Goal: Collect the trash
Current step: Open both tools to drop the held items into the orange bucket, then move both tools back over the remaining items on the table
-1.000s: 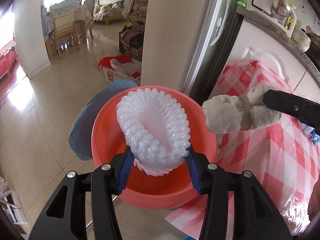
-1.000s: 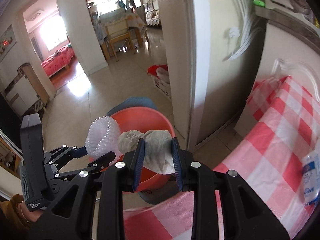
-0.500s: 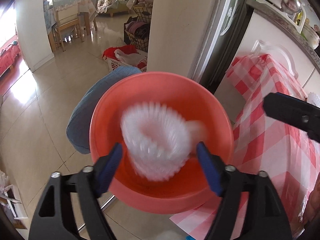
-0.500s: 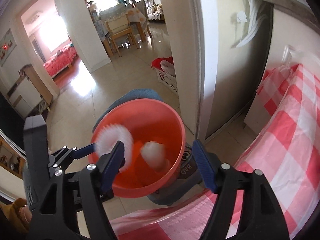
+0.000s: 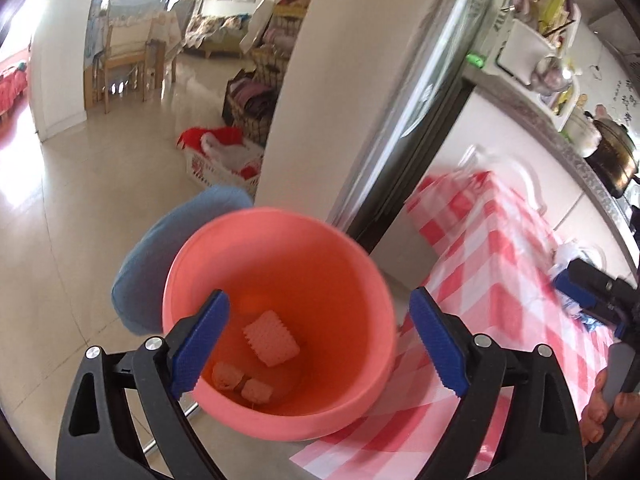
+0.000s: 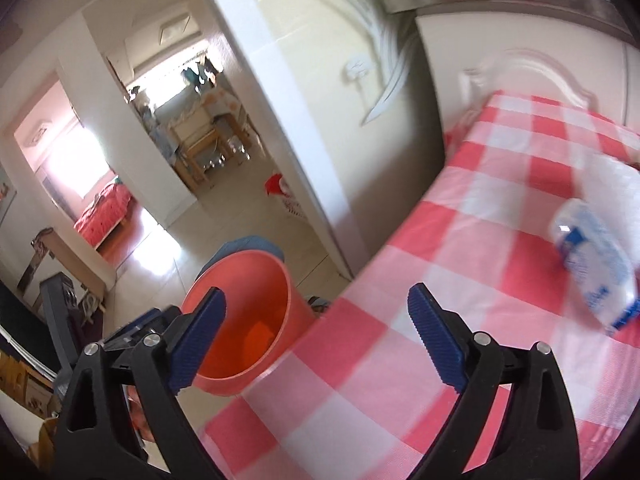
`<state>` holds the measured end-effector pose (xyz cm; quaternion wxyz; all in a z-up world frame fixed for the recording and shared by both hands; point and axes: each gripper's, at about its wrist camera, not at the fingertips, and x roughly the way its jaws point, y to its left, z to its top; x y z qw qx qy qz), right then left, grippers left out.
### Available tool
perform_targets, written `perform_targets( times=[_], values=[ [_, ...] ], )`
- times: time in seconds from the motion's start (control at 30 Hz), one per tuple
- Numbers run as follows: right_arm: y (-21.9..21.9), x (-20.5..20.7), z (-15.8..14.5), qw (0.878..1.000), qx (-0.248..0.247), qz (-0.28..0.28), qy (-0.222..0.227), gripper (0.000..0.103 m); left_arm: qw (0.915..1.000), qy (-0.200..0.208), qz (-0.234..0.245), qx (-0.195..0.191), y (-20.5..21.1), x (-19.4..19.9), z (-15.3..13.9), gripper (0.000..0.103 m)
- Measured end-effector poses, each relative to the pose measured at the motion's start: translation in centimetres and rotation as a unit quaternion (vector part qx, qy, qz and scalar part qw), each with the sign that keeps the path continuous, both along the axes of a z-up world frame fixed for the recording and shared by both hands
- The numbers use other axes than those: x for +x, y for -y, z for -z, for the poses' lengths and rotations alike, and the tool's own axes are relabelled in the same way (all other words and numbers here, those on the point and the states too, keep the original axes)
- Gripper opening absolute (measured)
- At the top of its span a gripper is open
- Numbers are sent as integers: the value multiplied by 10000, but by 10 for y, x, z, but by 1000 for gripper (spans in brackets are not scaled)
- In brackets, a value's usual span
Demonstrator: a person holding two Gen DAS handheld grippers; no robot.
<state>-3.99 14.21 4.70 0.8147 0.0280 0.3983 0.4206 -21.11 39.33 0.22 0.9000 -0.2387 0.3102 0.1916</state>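
An orange bin [image 5: 336, 280] stands on the floor beside the red-checked table [image 5: 500, 248]. A foam net piece [image 5: 271, 338] and crumpled tissue lumps [image 5: 240, 382] lie at its bottom. My left gripper [image 5: 320, 338] hangs open and empty over the bin's mouth. My right gripper [image 6: 318, 334] is open and empty above the table's edge [image 6: 360, 360], with the bin [image 6: 240, 280] below to its left. A blue and white plastic wrapper [image 6: 596, 264] lies on the table at the right. The right gripper also shows in the left wrist view [image 5: 592, 300].
A blue stool seat [image 5: 168, 256] sits behind the bin. A white pillar [image 5: 344, 80] and a dark fridge edge [image 5: 420, 140] stand close behind. A laundry basket [image 5: 224, 164] is on the floor. A cluttered counter [image 5: 560, 92] runs past the table.
Both grippers have opened. The foam net and the tissue wad have fallen into the bin. My right gripper has swung right, over the table.
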Motion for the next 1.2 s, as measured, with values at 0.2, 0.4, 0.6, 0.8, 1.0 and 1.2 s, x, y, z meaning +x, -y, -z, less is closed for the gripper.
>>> perform_targets(
  times=[0.2,0.4,0.6,0.8,1.0,1.2],
  values=[
    [36,0,-4,9997,114,139,140,94,9996,-189,203,85,22,13,-25,91],
    [65,-3,-13,9987,221,301,350,96,9988,-180,370,276,55,26,-50,91],
    [104,5,-23,9961,409,618,479,96,9968,-174,635,444,87,39,-68,91],
    [149,17,-30,9911,601,1058,547,96,9925,-136,1049,620,128,54,-84,91],
    [192,23,-33,9841,680,1510,646,96,9873,-120,1409,723,166,68,-92,91],
    [233,38,-29,9764,701,1956,581,97,9819,-154,1717,786,202,81,-95,91]
  ],
)
